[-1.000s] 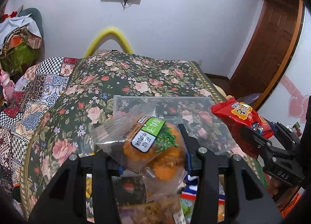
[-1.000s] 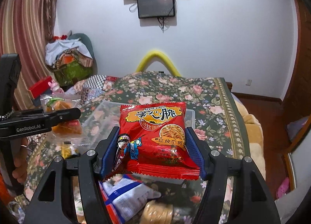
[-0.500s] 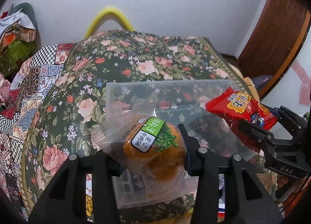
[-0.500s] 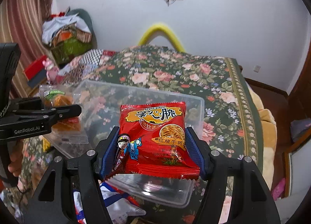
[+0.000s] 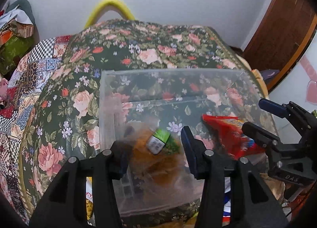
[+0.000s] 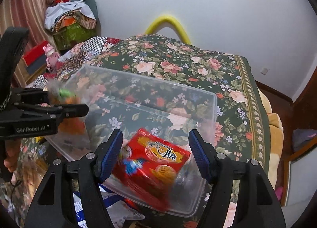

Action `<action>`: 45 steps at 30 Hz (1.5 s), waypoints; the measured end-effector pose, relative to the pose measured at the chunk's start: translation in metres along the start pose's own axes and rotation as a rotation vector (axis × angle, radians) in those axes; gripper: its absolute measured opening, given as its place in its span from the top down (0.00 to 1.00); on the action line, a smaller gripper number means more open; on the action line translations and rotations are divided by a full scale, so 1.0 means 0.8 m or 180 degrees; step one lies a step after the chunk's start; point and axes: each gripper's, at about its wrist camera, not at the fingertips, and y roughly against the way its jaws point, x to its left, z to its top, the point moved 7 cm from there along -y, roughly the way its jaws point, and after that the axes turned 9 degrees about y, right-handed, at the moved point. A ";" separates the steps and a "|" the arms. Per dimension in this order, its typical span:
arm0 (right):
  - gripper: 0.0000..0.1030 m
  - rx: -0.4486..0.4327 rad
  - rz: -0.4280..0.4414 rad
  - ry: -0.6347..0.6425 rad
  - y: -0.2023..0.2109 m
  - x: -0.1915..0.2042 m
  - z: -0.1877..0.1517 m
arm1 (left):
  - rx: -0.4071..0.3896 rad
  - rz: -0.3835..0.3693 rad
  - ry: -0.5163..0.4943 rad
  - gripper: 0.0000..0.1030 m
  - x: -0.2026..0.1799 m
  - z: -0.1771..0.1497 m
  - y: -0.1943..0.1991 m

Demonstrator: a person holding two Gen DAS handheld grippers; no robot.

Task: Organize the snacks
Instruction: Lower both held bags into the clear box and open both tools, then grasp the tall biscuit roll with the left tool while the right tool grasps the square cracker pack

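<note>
A clear plastic bin (image 5: 178,73) (image 6: 150,81) sits on the floral bedspread. My left gripper (image 5: 156,154) is open over the bin's left part; a clear packet of orange pastry with a green label (image 5: 158,148) is blurred between and below its fingers, loose. My right gripper (image 6: 156,154) is open over the bin's near right part; the red noodle snack packet (image 6: 154,166) is tilted and blurred below its fingers, inside the bin. In the left wrist view the red packet (image 5: 229,136) lies beside the right gripper (image 5: 275,129).
More snack packets lie on the bed in front of the bin, among them a blue and white one (image 6: 116,208). The floral bedspread (image 6: 188,63) stretches behind the bin. Piled clothes (image 6: 69,18) stand at the far left, a wooden door (image 5: 281,22) at the right.
Both grippers moved forward and down over the bin, then opened. The pastry packet and the red snack packet have left the fingers and are dropping into the bin.
</note>
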 end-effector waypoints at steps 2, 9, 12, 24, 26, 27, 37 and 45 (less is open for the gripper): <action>0.30 -0.0048 -0.0023 -0.0008 0.008 -0.001 0.001 | -0.0110 -0.0011 -0.0020 0.42 -0.002 0.003 0.014; 0.27 -0.0271 -0.0099 -0.0056 0.049 -0.001 0.004 | -0.0419 -0.0069 -0.0095 0.35 -0.007 0.012 0.077; 0.27 -0.0392 -0.0138 -0.0043 0.071 0.002 0.000 | -0.0586 -0.0035 -0.0172 0.32 -0.003 0.009 0.109; 0.26 -0.0433 -0.0109 -0.0314 0.122 0.013 -0.062 | -0.0588 0.0093 -0.0136 0.30 0.042 -0.054 0.167; 0.26 -0.0401 -0.0136 -0.0352 0.129 0.015 -0.075 | -0.0558 0.0138 -0.0145 0.30 0.047 -0.069 0.170; 0.26 -0.0398 -0.0146 -0.0376 0.133 0.017 -0.082 | -0.0549 0.0150 -0.0140 0.30 0.049 -0.075 0.171; 0.25 -0.0292 -0.0192 -0.0521 0.147 0.035 -0.136 | -0.0237 0.0088 -0.0013 0.30 0.053 -0.157 0.160; 0.25 -0.0202 -0.0178 -0.0637 0.138 0.051 -0.163 | -0.0027 0.0128 0.0087 0.30 0.047 -0.208 0.137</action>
